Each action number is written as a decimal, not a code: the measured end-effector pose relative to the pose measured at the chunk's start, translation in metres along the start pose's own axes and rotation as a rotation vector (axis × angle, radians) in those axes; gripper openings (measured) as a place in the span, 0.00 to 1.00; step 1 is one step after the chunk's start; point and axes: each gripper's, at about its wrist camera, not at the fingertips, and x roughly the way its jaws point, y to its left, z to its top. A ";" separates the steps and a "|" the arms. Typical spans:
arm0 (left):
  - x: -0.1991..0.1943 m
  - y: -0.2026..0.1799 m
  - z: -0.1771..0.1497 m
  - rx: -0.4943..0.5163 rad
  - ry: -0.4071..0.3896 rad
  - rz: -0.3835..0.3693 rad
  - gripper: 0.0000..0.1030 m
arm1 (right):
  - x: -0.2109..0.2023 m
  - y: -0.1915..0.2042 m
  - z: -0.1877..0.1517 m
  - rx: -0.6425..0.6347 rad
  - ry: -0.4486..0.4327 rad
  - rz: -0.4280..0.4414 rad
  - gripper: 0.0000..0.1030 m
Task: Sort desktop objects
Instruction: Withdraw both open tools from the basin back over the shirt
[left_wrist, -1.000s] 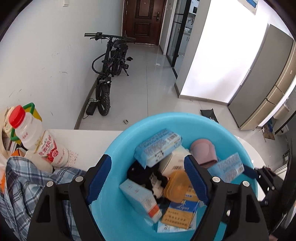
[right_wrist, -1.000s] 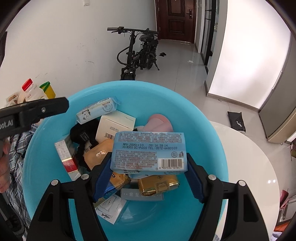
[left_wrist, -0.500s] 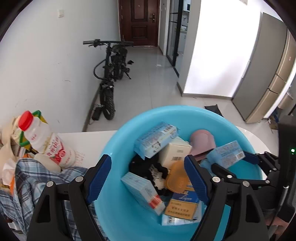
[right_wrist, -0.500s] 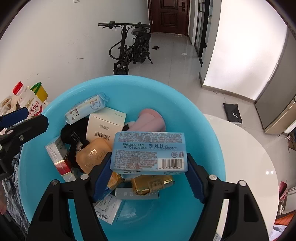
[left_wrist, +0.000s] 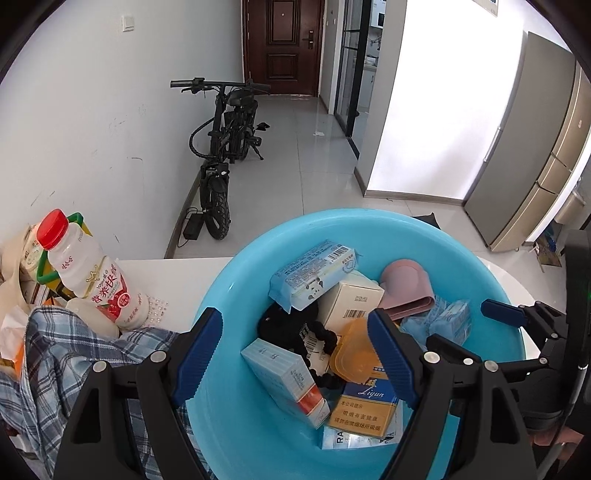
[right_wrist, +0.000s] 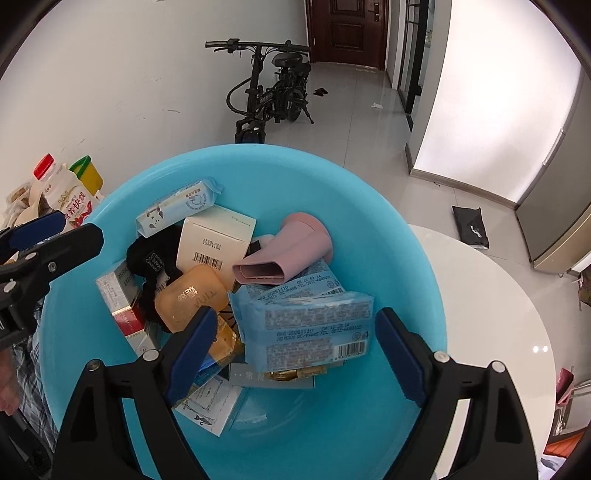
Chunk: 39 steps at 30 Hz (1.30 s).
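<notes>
Desk clutter fills a blue basin (right_wrist: 388, 229) that sits on a white table (right_wrist: 498, 295). Over it the right gripper (right_wrist: 295, 347) hangs with its jaws spread wide and nothing between them; a pale blue tissue pack (right_wrist: 310, 325) lies loose just beyond its fingers, resting on another pack of the same kind. Beside these lie a pink folded cup (right_wrist: 284, 251), a cream box (right_wrist: 216, 240) with a barcode, an orange soap case (right_wrist: 192, 299), a black hair tie (right_wrist: 147, 258) and a red-and-white carton (right_wrist: 120, 299). A third tissue pack (right_wrist: 181, 206) leans against the far wall of the basin.

The left gripper (left_wrist: 295, 350) hovers over the basin's near left side, jaws also wide and empty. To the left of the basin stand a red-capped drink bottle (left_wrist: 92, 277) and a heap of checked cloth (left_wrist: 74, 354). A black bike (left_wrist: 225, 147) is parked by the wall.
</notes>
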 end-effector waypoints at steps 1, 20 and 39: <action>-0.001 0.000 -0.001 0.000 0.001 -0.004 0.81 | -0.003 0.000 0.000 0.000 -0.008 0.008 0.84; -0.043 -0.001 -0.033 0.007 -0.035 -0.014 0.81 | -0.054 0.001 -0.017 -0.027 -0.128 0.032 0.84; -0.089 -0.006 -0.095 0.084 -0.064 -0.039 0.81 | -0.100 0.021 -0.072 -0.151 -0.188 0.080 0.84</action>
